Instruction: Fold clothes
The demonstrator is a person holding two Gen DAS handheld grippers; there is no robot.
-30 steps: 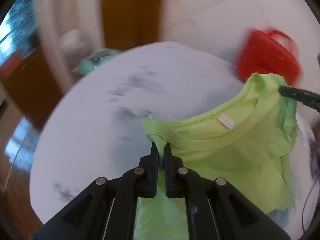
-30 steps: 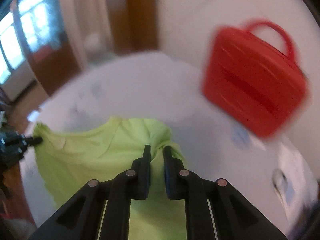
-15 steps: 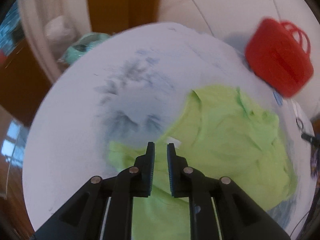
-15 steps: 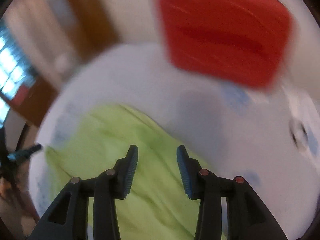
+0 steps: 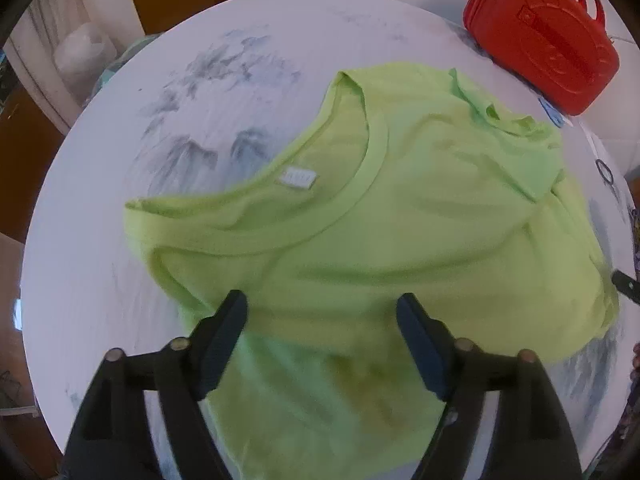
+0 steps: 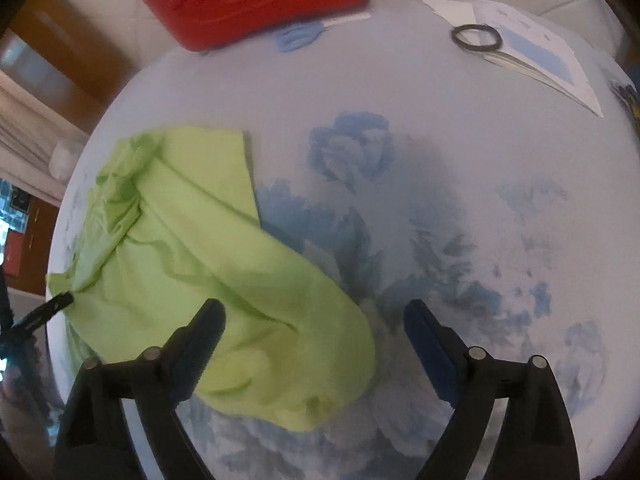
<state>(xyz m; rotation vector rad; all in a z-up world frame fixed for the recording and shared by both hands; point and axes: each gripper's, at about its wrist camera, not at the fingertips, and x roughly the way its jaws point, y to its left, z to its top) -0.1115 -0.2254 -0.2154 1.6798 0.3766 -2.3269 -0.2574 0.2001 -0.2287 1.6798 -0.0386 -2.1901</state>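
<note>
Looking down both wrist views, you have the lime-green T-shirt [image 5: 400, 216] lying loose on the round white table [image 5: 120, 280] with its blue-grey ink pattern, neck label up and collar towards the far side. Your left gripper [image 5: 322, 316] has just been opening and its jaws stand wide over the near part of the shirt, nothing pinched between them. Your right gripper [image 6: 314, 320] has likewise just been opening; the shirt's bunched edge lies under its left finger, but the pads press on nothing. As I judge it, the shirt is only laid out, and roughly: one sleeve is crumpled and no fold is made. Smoothing and all the folds remain. The red carry case [image 5: 540, 36] sits well apart at the table's far edge.
</note>
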